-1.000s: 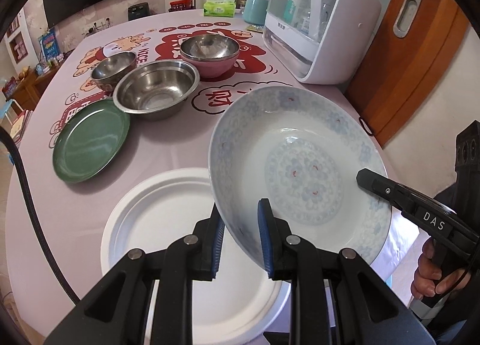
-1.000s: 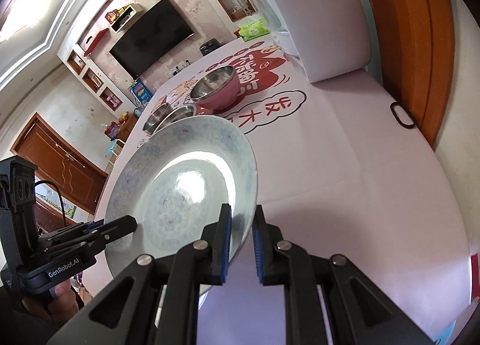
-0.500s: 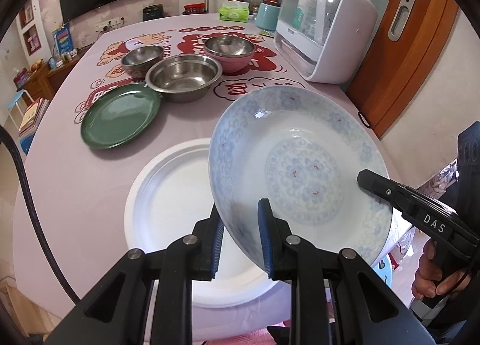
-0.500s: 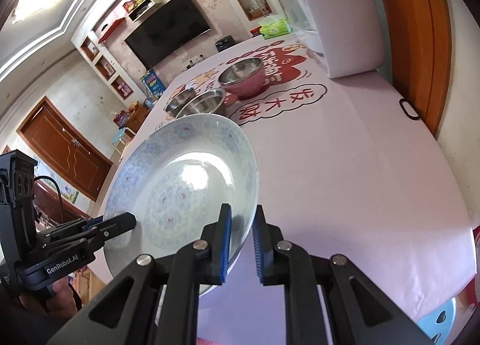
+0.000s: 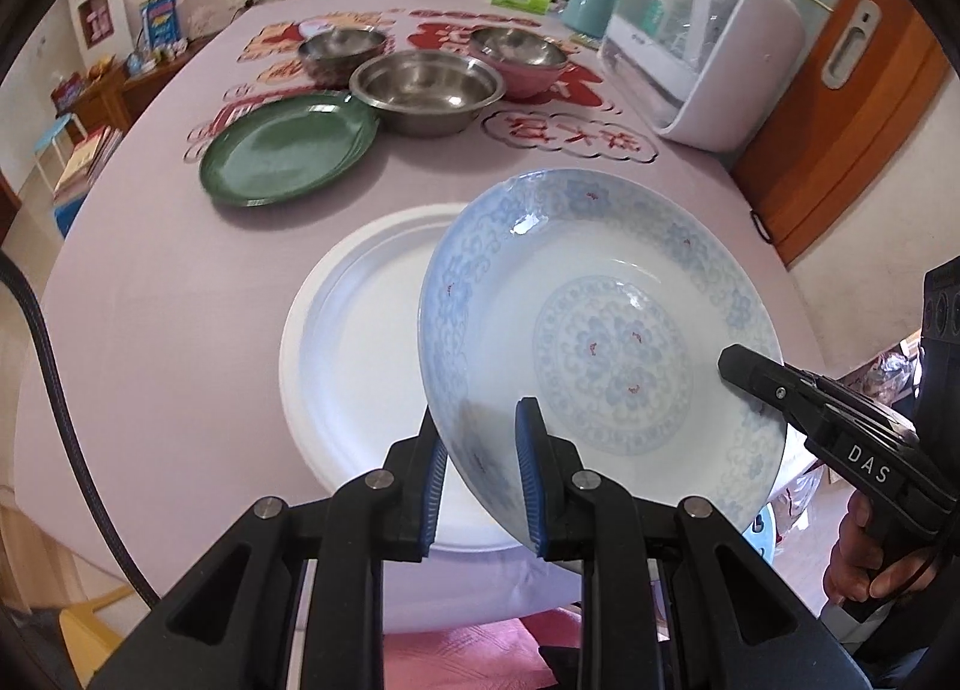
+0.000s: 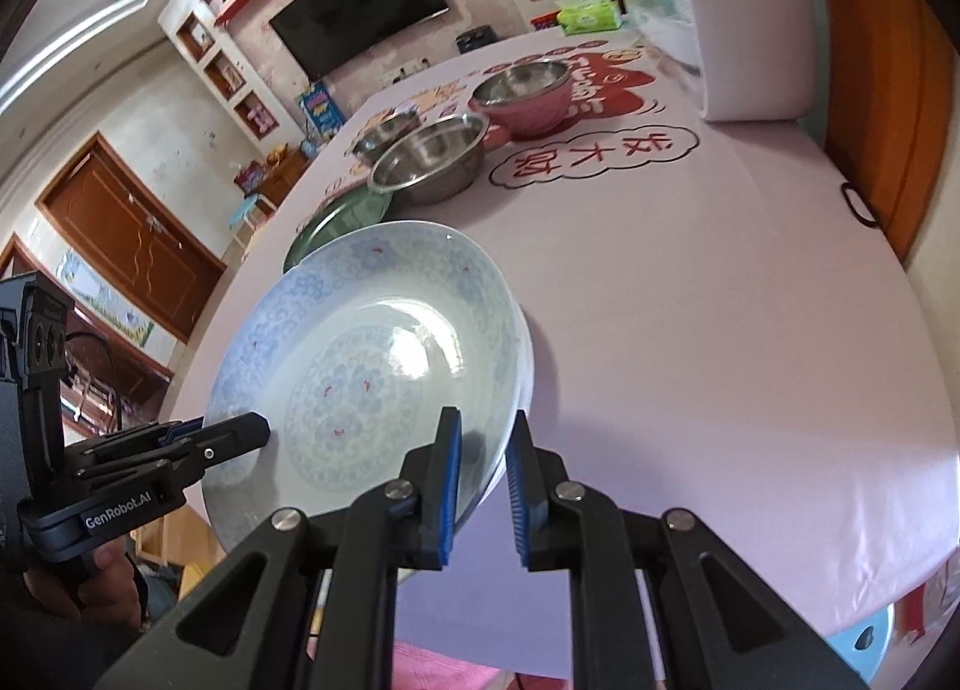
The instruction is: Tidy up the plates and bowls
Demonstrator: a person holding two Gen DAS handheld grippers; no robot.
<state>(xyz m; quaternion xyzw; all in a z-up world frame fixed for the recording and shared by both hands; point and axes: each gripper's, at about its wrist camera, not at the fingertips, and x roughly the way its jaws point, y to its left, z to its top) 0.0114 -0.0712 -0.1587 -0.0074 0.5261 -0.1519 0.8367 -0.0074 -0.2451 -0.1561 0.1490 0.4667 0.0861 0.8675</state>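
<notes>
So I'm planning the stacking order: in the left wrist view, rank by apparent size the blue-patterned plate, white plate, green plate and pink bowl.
1. Blue-patterned plate, held nearest the camera, so its lead over the white one is unsure.
2. White plate, partly hidden.
3. Green plate.
4. Pink bowl, farthest away.

patterned plate [image 5: 600,330] above white plate [image 5: 360,342], bowls [image 5: 426,90] behind

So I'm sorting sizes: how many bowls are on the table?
3, clustered at the far end: a steel bowl nearest, a smaller steel one behind it to the left, a pink bowl to the right. None looks hidden.
</notes>
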